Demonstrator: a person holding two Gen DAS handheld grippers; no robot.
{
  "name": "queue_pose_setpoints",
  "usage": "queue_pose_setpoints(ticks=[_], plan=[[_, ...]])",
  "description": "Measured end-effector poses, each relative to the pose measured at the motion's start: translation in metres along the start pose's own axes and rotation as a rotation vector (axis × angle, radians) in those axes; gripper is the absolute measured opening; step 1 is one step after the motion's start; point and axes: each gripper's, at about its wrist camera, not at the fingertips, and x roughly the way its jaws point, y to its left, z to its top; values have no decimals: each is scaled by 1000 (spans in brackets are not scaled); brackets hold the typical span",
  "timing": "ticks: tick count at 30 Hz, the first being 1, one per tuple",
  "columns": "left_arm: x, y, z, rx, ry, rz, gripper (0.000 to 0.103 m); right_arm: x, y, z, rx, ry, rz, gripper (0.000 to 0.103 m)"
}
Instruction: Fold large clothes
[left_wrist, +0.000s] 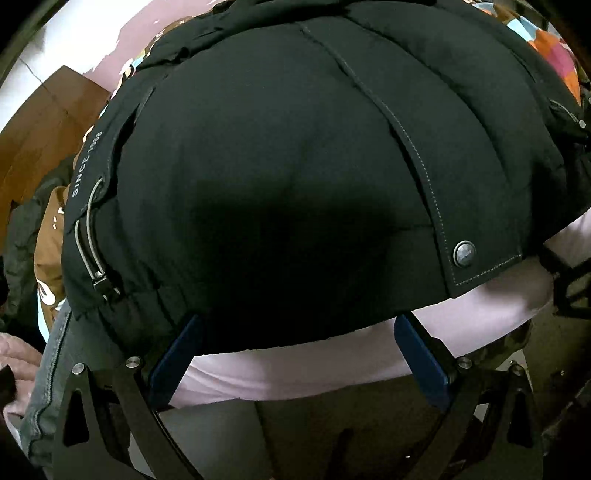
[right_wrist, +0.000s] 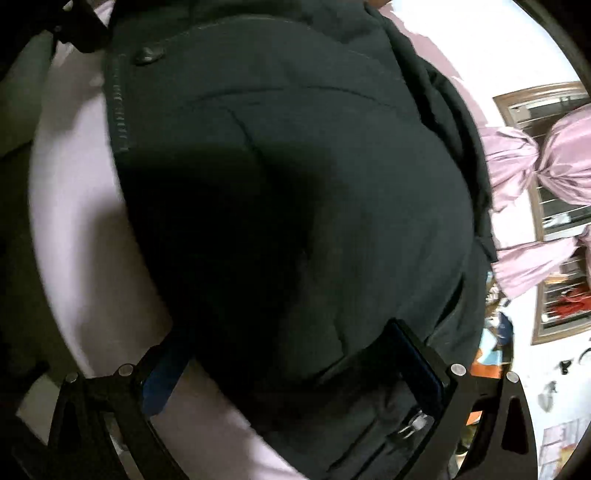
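Nearest the left wrist camera, the left gripper shows its black linkage and two blue-padded fingers spread wide apart, their tips slipping under the hem of a black padded jacket. No fabric is seen pinched between them. The jacket lies puffed up on a pale pink sheet and fills most of the view. A stitched placket runs down its front and ends in a metal snap button near the hem. On the jacket's left edge hangs a grey cord loop with a dark toggle, beside white lettering reading "SINCE". Beyond that edge lie a brown garment and grey denim, with a wooden cabinet farther back and colourful patterned fabric at the far right.

From the right wrist camera, the right gripper also has its fingers set wide, the right finger resting against the jacket's dark bulk and the left finger over the pink sheet at the jacket's edge; whether it holds any cloth cannot be told. A snap and zipper teeth show along the jacket's far-left edge. Farther off, tied pink curtains hang before a barred window in a white wall.
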Motion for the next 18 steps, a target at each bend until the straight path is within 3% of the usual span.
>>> queue_pose_setpoints(ticks=[3,7,11,14,16,18], plan=[[-2,4,-2,-7,-6,-9,101,0,-18,0,98,-3,5,103],[-1,7,-1,-1,-5,-8,101,2,-33,0,188,-4,74,102],[1,9,6,5,-8,-14,101,-16,-54,-1,293,-77,117,96],[-2,7,5,6,-21,-25,101,-25,-71,0,366,-115,145,81],[-5,6,4,7,-32,-30,101,-32,-82,5,430,-138,214,60],[-10,7,3,12,-61,-27,101,-36,-92,11,470,-154,246,57]])
